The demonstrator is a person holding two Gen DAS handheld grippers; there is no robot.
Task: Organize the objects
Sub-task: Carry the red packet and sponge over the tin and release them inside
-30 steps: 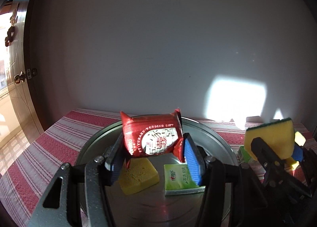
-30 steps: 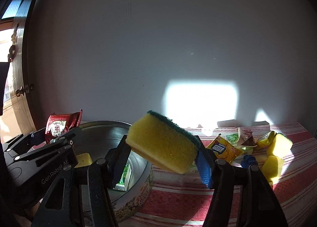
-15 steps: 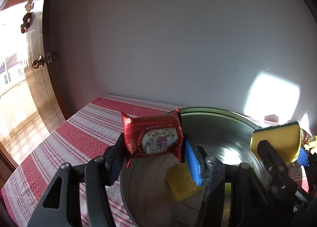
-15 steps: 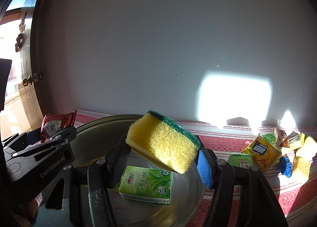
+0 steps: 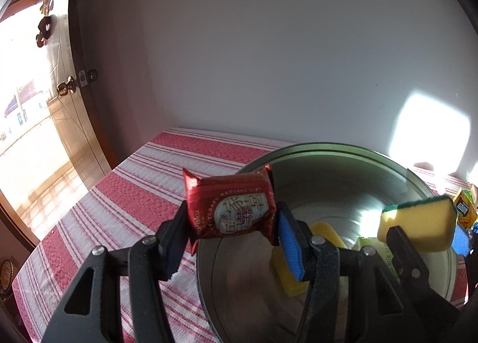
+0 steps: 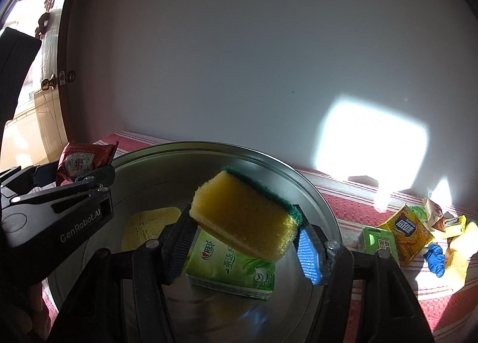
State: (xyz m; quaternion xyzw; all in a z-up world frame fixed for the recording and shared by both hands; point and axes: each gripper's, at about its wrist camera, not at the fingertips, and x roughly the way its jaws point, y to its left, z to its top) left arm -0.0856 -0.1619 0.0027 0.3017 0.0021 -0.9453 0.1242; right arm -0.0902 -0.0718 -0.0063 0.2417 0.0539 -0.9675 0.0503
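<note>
My left gripper [image 5: 231,225] is shut on a red snack packet [image 5: 230,204] and holds it over the left rim of a round metal tin [image 5: 328,148]. My right gripper [image 6: 245,228] is shut on a yellow sponge with a green scouring top [image 6: 242,217], tilted, above the tin's inside [image 6: 209,147]. In the tin lie a green tissue pack [image 6: 230,268] and a yellow sponge [image 6: 146,223]. The held sponge [image 5: 418,223] shows at the right of the left wrist view, the red packet [image 6: 83,160] at the left of the right wrist view.
The table wears a red-and-white striped cloth [image 5: 119,193]. To the right of the tin lie a green pack [image 6: 378,241], a yellow snack bag [image 6: 406,231], a blue item [image 6: 434,256] and more yellow sponges [image 6: 460,250]. A wall stands behind; a door [image 5: 68,85] is at the left.
Both grippers have swung left and dipped while keeping their loads. The red packet went from above the tin's middle to its left rim; the sponge went from the tin's right edge to above its inside.
</note>
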